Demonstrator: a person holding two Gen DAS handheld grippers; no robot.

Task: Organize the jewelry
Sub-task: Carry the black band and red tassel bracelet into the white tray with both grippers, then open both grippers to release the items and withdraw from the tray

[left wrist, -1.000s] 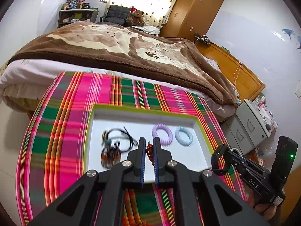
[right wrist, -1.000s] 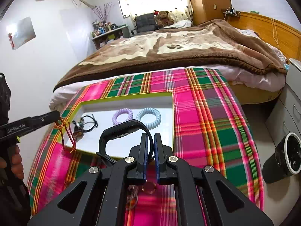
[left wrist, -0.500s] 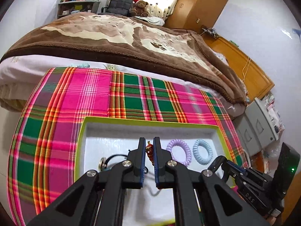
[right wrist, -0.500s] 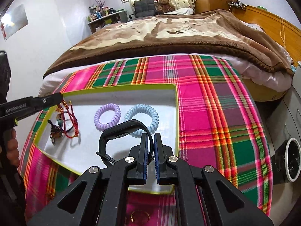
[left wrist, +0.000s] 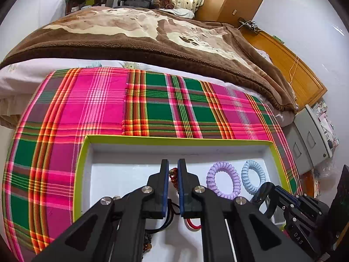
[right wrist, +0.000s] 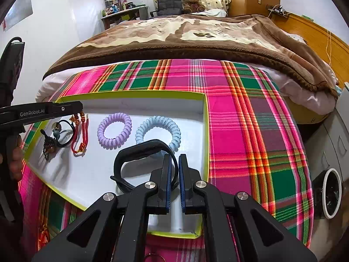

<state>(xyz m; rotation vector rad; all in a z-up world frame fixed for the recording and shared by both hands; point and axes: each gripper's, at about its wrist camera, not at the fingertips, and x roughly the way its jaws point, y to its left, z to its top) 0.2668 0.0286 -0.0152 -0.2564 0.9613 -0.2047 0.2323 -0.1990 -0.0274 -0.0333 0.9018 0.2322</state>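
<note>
A white tray with a lime rim [left wrist: 174, 139] [right wrist: 206, 131] lies on a plaid cloth. My left gripper [left wrist: 173, 175] [right wrist: 81, 109] is shut on a red cord bracelet [left wrist: 173, 175] [right wrist: 84, 133], which hangs down into the tray's left part. My right gripper [right wrist: 173, 174] is shut on a black wristband [right wrist: 139, 150] [left wrist: 265, 193] held low over the tray's right front. In the tray lie a purple coil hair tie [right wrist: 115, 132] [left wrist: 223, 182], a blue coil hair tie [right wrist: 158, 131] [left wrist: 253, 176] and dark cords with a beaded charm [right wrist: 53, 138].
The plaid cloth [right wrist: 250, 120] covers a small table against a bed with a brown blanket [right wrist: 196, 37]. A grey drawer unit [left wrist: 309, 135] and a bin [right wrist: 330, 193] stand to the right. A ring lies on the cloth before the tray [right wrist: 153, 257].
Both grippers moved forward and lower over the tray. The red bracelet's lower end now rests on the tray floor beside the dark cords. The wristband came down near the blue hair tie.
</note>
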